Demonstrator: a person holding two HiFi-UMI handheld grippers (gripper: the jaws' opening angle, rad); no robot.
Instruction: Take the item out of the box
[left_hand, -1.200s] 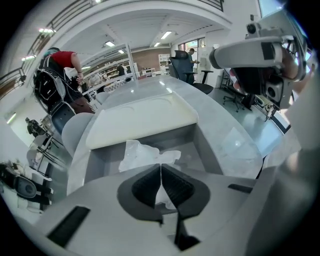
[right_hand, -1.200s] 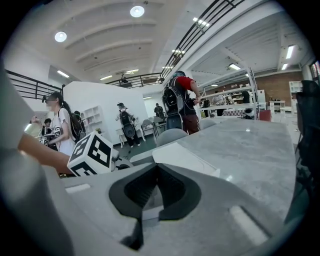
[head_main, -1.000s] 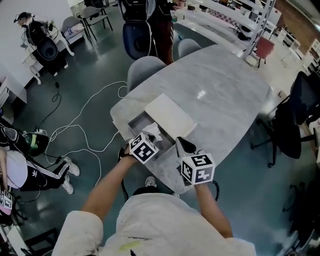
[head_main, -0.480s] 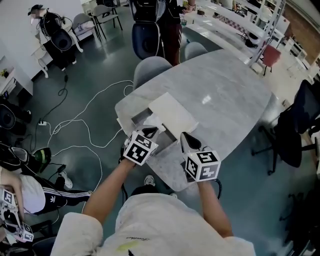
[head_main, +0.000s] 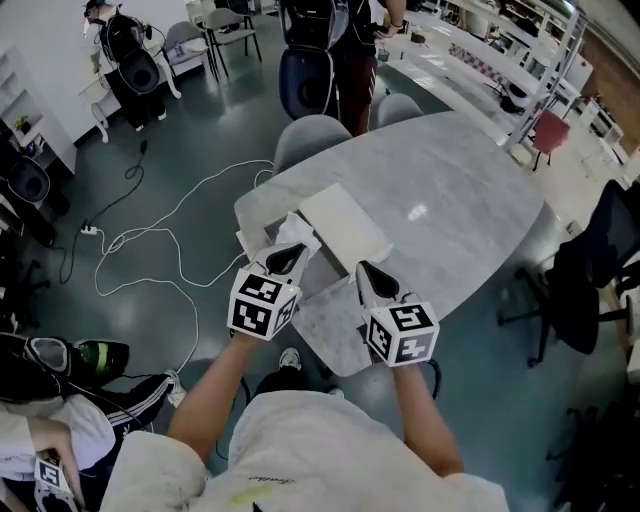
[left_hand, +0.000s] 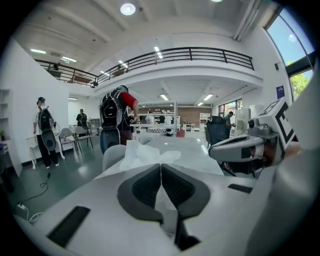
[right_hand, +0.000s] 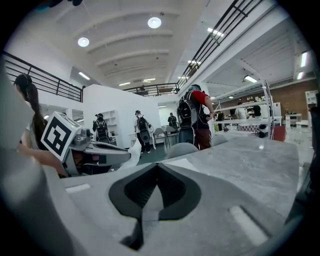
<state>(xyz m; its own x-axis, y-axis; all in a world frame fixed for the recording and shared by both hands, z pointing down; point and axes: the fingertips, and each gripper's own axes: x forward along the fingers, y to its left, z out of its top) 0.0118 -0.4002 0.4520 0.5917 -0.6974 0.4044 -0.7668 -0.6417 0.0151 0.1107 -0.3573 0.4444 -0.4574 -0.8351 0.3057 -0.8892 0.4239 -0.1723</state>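
Starting w/ the head view: the left gripper (head_main: 295, 250) has its tongs pinched on a crumpled white item (head_main: 295, 230). The item shows over the open box (head_main: 258, 240) at the near-left edge of the marble table (head_main: 450, 200). Whether it is clear of the box walls can't be told. A white lid (head_main: 345, 222) lies flat just beside the box, on its right. The right gripper (head_main: 364, 270) sits near the lid's near corner, apart from the item. The left gripper's marker cube and the forearm cover the box's near part. Surroundings: grey chair (head_main: 312, 140) at the table's far side, standing person (head_main: 340, 40) behind it, white cables (head_main: 160, 240) looping on the floor to the left, black office chair (head_main: 590, 270) to the right.

Left gripper view: jaws closed tip to tip, w/ the item's white sheet caught between the pads. The sheet bunches up beyond the tips and blocks part of the table behind. The right gripper lies alongside at right. The standing person, w/ a backpack, is beyond the grey chair; a second person (left_hand: 45, 130) stands by the left wall.

Right gripper view: tongs drawn narrow, tips touching, nothing between them — only pale surface shows through the gap behind the tips. The left gripper sits at left, well apart, w/ the item past its tip. The lid's corner shows just ahead of the jaws.
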